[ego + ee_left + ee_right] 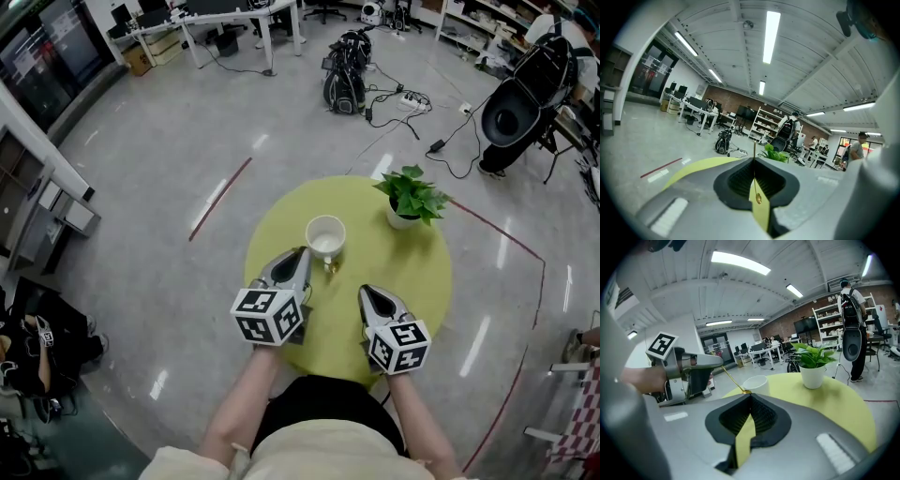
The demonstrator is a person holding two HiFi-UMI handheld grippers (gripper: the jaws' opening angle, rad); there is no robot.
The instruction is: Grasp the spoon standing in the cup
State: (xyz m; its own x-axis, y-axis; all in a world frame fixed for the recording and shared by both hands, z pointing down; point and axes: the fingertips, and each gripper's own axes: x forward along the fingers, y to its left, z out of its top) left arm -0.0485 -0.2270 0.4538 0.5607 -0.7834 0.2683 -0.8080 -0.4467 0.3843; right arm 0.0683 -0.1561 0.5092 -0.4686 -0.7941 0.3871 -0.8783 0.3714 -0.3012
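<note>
Left tongs pinched shut on gold spoon, seemingly already lifted clear of white cup; grasp done. Right tongs closed, empty, over desk.

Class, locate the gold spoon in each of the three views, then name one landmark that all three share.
Head view: the spoon shows just below the cup, beside the left tool's tip.
Left gripper view: spoon dead centre, a thin gold line clamped in that tool's shut jaws.
Right gripper view: spoon left of centre, slanting down from the left tool.
Shared landmark: the potted plant.
</note>
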